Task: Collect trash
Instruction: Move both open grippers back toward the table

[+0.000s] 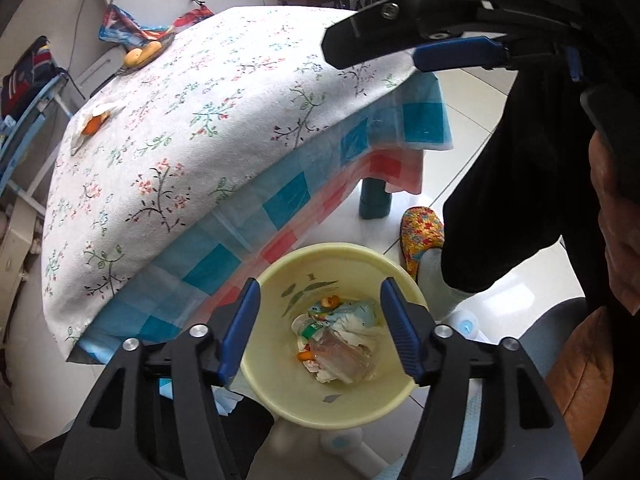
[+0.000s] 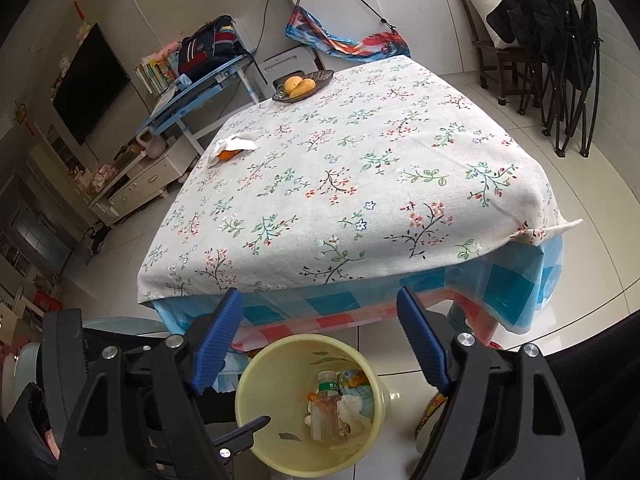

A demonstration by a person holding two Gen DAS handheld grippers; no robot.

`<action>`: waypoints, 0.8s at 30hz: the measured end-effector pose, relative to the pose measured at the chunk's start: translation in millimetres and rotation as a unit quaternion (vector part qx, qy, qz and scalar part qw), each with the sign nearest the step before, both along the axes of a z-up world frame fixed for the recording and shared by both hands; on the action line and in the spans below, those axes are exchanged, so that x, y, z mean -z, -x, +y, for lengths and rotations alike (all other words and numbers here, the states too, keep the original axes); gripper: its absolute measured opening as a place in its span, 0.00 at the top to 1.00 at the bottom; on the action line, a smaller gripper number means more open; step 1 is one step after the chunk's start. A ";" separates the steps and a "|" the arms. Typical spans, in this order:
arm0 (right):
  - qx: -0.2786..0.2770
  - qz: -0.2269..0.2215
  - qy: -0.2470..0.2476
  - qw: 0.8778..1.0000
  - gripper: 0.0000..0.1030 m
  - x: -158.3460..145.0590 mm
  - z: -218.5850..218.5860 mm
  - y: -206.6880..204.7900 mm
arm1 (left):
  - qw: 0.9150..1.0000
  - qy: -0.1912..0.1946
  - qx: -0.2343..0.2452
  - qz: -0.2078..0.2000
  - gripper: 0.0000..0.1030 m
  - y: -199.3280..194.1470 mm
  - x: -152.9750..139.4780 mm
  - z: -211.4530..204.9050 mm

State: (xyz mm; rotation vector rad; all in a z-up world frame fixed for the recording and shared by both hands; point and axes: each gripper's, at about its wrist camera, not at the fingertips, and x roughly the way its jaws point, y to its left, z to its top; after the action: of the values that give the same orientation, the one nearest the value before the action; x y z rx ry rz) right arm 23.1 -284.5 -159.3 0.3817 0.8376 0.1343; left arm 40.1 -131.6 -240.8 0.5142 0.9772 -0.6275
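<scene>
A pale yellow bin [image 1: 280,280] [image 2: 256,364] stands on the floor at the table's near edge. It holds a clear plastic bottle [image 1: 340,356] [image 2: 326,412], crumpled tissue, a light blue wrapper and bits of orange peel. My left gripper [image 1: 320,320] hangs open right above the bin's mouth with nothing between its pads. My right gripper [image 2: 318,296] is open and empty too, over the table edge and the bin. On the flowered tablecloth [image 2: 360,184], far left, lies a white tissue with orange peel [image 1: 94,120] [image 2: 232,148].
A fruit bowl [image 2: 302,84] sits at the table's far edge. Beside the bin stand a foot in a flowered slipper [image 1: 422,236], a dark trouser leg and a teal table leg [image 1: 374,200]. Chairs draped with black jackets [image 2: 560,60] stand back right, a blue desk [image 2: 192,92] back left.
</scene>
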 end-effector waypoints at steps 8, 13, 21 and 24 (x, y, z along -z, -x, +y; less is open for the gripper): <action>0.007 0.001 -0.003 1.000 0.22 0.1 -4.1 -0.6 | 0.999 0.012 -0.035 -0.021 0.35 -10.2 -9.9 8.2; 0.012 -0.004 -0.005 1.000 0.22 -2.4 -4.3 -0.4 | 0.996 0.045 -0.074 -0.037 0.34 -20.2 -24.7 21.4; -0.003 -0.008 0.005 1.000 0.22 -6.0 6.0 -2.2 | 0.972 0.112 -0.201 -0.048 0.32 -49.5 -46.5 66.8; -0.019 -0.016 0.015 1.000 0.22 -11.5 14.8 -5.1 | 0.961 0.127 -0.238 -0.066 0.31 -59.2 -60.5 83.5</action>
State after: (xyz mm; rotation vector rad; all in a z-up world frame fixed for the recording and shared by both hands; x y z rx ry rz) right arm 28.2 -269.7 -147.8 0.3345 0.8136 0.1618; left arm 99.3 -48.1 -180.4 0.0806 0.8377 -0.2744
